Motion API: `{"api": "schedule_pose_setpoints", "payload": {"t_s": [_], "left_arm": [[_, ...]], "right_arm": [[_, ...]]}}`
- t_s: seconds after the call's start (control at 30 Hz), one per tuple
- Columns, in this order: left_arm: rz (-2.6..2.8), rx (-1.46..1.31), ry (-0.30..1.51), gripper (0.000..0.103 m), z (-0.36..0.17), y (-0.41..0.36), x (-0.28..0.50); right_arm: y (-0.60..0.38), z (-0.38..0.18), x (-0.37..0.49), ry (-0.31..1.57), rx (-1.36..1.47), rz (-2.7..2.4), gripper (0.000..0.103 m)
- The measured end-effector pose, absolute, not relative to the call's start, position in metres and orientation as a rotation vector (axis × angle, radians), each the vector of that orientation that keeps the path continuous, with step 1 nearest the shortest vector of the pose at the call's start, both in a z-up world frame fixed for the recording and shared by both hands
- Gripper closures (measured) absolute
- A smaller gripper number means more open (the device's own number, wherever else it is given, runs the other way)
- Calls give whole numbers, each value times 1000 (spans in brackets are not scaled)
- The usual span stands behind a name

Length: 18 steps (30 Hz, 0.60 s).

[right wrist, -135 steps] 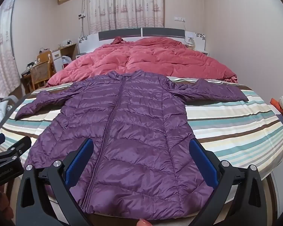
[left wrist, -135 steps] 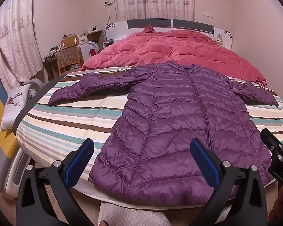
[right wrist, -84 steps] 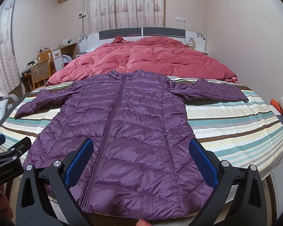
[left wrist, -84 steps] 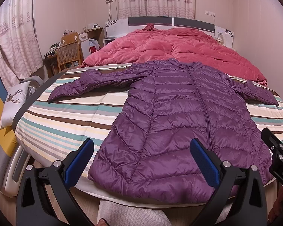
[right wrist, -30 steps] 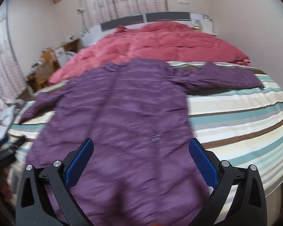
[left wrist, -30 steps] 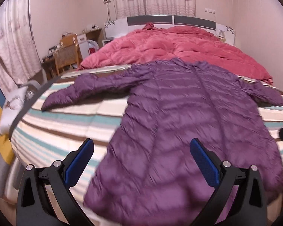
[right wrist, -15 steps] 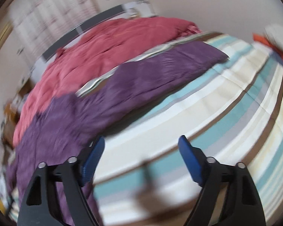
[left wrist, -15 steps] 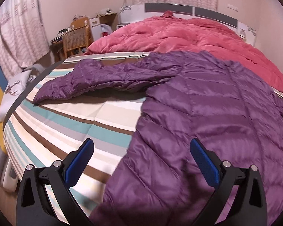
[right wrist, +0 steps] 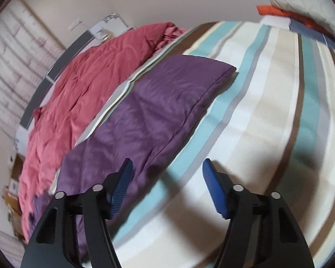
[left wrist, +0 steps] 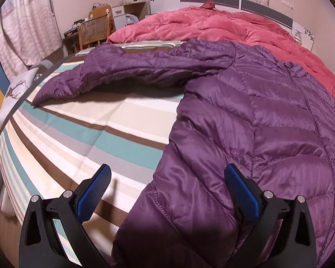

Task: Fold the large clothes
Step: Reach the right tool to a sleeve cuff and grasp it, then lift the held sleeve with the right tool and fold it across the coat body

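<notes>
A purple quilted down coat (left wrist: 256, 120) lies spread flat, front up, on the striped bed sheet (left wrist: 100, 129). Its left sleeve (left wrist: 131, 71) stretches out to the left. My left gripper (left wrist: 166, 178) is open and empty, low over the coat's left side edge near the hem. In the right wrist view the coat's right sleeve (right wrist: 158, 109) lies on the sheet (right wrist: 268, 111), cuff at the far end. My right gripper (right wrist: 167, 169) is open and empty, close above the sleeve's lower edge, its left finger (right wrist: 122, 178) over the fabric.
A pink-red duvet (left wrist: 212, 24) is bunched at the head of the bed behind the coat. A wicker chair (left wrist: 96, 29) and desk stand at the far left. A pillow (left wrist: 13, 89) lies off the bed's left edge. Folded orange and white items (right wrist: 301, 4) sit beyond the right edge.
Both grippers moved forward and down from the foot of the bed. The left went to the coat's left side, the right swung right and tilted over the right sleeve. The coat has not moved.
</notes>
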<state>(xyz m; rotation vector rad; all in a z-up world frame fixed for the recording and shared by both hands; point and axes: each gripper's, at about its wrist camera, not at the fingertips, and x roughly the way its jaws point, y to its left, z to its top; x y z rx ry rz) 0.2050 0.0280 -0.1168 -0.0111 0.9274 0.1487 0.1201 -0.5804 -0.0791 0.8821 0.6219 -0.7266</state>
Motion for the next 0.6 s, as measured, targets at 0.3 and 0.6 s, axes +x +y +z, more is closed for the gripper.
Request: {"api": "schedule_pose_setpoints", "payload": {"t_s": [0.3,0.6], "left_arm": [[164,-24,953,2,-124,30,202],[177,0,951,2,-124,26,201]], "right_arm": [[-613,-86,129,496,933,-769,48],[-626,-89,129,437,1004,-776,96]]}}
